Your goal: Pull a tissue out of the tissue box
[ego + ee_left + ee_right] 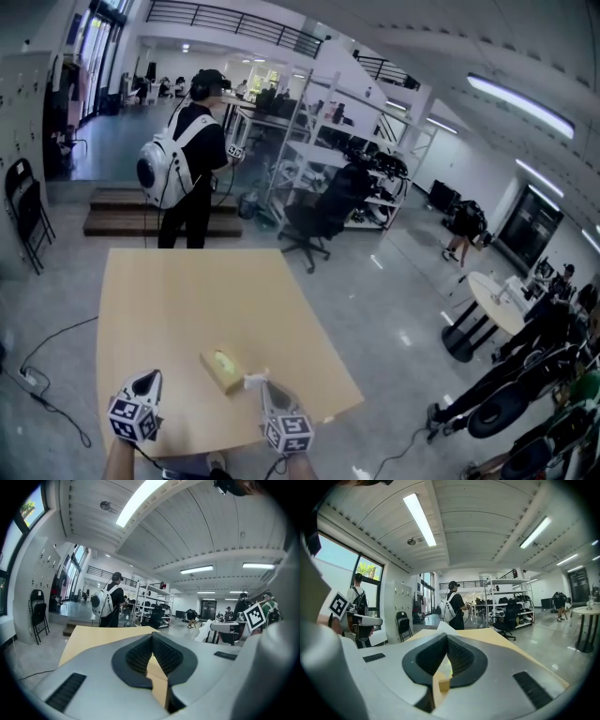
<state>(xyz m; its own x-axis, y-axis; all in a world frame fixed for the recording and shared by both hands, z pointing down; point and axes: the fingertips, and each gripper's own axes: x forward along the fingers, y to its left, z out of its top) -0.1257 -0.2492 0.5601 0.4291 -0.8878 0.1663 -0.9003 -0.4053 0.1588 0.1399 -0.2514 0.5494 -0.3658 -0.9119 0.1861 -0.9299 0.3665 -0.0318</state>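
Observation:
A yellow-tan tissue box (223, 370) lies on the tan table (187, 300) near its front edge. My right gripper (263, 382) is just right of the box, shut on a white tissue (254, 380) that stands clear of the box top. In the right gripper view the tissue (445, 627) pokes up above the closed right gripper (446, 638), and the box (442, 684) shows low in the gap. My left gripper (147, 377) hovers left of the box, apart from it. In its own view the left gripper (152, 639) has pads that meet, with nothing between them.
A person with a white backpack (192, 164) stands beyond the table's far edge, beside metal shelving (319, 141) and a black office chair (314, 220). Wooden steps (122, 211) lie at the back left. A cable (37, 375) runs on the floor left of the table. A round white table (497, 305) stands at the right.

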